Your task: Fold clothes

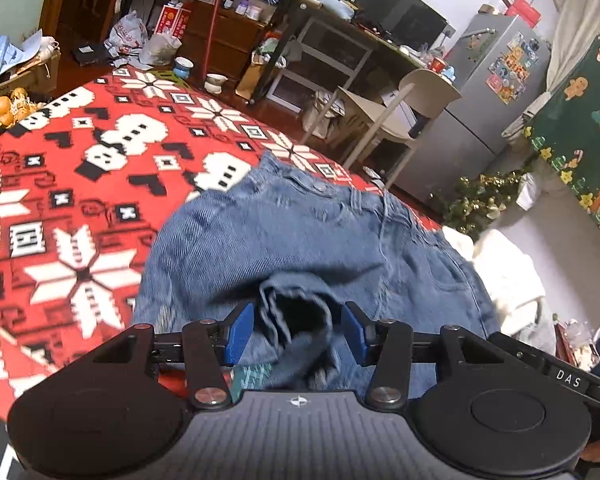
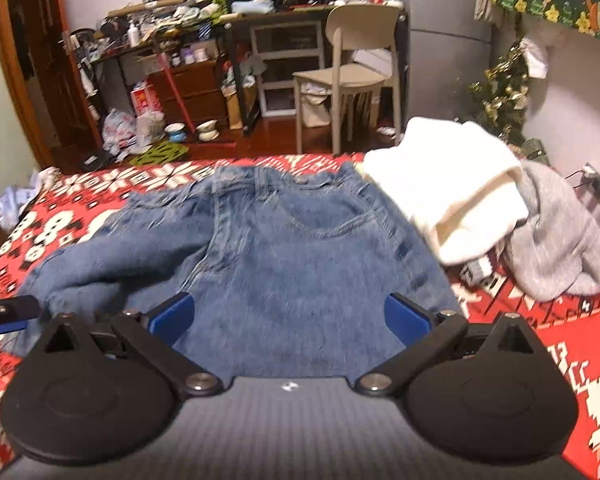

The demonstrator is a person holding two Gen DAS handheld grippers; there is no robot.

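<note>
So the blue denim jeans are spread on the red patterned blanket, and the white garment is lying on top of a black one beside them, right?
Not quite. The garment under the white garment is grey, not black. The right wrist view shows this. The blue denim jeans do lie on the red patterned blanket, with that pile beside them.

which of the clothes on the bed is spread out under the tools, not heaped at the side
The blue jeans: spread across the red blanket. The white garment and grey garment are heaped together beside them.
</note>
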